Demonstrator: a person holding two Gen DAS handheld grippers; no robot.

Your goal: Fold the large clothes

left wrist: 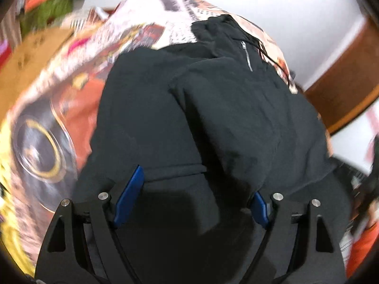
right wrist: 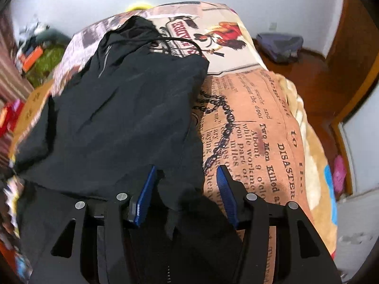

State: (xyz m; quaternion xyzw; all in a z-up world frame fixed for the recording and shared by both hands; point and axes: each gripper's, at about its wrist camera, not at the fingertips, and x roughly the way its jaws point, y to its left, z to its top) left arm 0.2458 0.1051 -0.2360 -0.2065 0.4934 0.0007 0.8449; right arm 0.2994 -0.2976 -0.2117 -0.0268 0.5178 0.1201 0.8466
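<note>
One black zip-up jacket (left wrist: pixel 213 108) lies across the centre of both frames on a bed's printed blanket (right wrist: pixel 255 118); its lower part is cut off behind the fingers. Left edges blurred. Left hand-held gripper (left wrist: pixel 193 195): jaws spread wide over the cloth. Right hand-held gripper (right wrist: pixel 187 194): jaws apart, fabric bunched between, not pinched.

White walls (right wrist: pixel 71 7), wooden floor (right wrist: pixel 315 75)

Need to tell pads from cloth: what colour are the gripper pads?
Blue pads, clearest in the right wrist view.
</note>
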